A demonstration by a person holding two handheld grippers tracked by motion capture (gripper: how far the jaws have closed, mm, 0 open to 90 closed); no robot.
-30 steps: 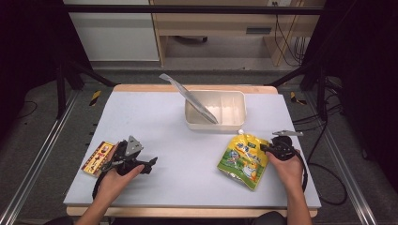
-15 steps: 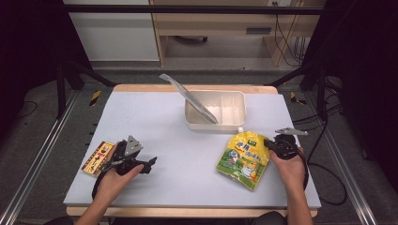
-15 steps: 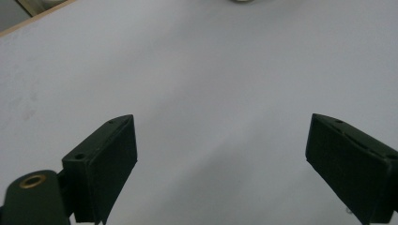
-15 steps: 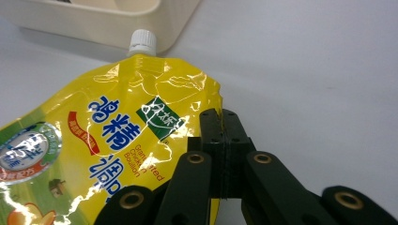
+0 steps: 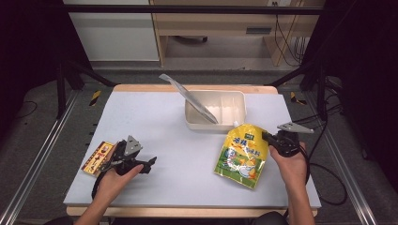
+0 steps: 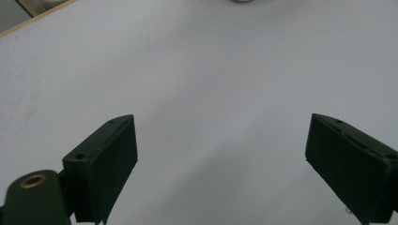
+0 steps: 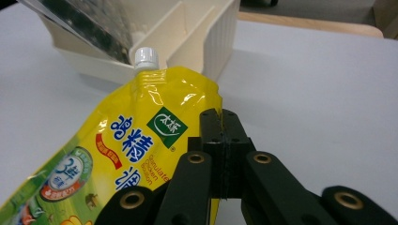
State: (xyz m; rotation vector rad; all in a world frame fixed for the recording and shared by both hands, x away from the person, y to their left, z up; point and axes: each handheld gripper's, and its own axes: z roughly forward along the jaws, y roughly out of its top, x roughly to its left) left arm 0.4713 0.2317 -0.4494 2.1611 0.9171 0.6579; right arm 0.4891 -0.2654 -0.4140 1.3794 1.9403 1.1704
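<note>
The right gripper (image 5: 268, 139) has its jaws clamped tight on the upper right edge of the yellow spouted pouch (image 5: 241, 155), and in the right gripper view the two black jaws meet flat on that seam of the pouch (image 7: 141, 140), just beside the green logo. They've just been closing, with the pouch edge between them, so this looks like a fresh grip. The pouch sits on the near right of the white table (image 5: 187, 140), its white cap (image 7: 145, 57) pointing far, almost touching the near wall of the cream divided bin (image 5: 230, 110). A silvery foil packet (image 5: 187, 97) leans out of that bin's left compartment.

Over on the near left, the left gripper (image 5: 149, 165) rests low over bare tabletop, jaws spread wide with nothing between them (image 6: 216, 154). A flat red-and-yellow snack packet (image 5: 97, 157) lies just to its left, untouched.

My read: we're at the pick-up of the pouch, bin likely the destination. Next up calls for a clean lift, as a thin edge grip on a floppy, heavy-bottomed pouch may swing or slip, then carrying it far enough to clear the bin wall and drop into the open right compartment.
</note>
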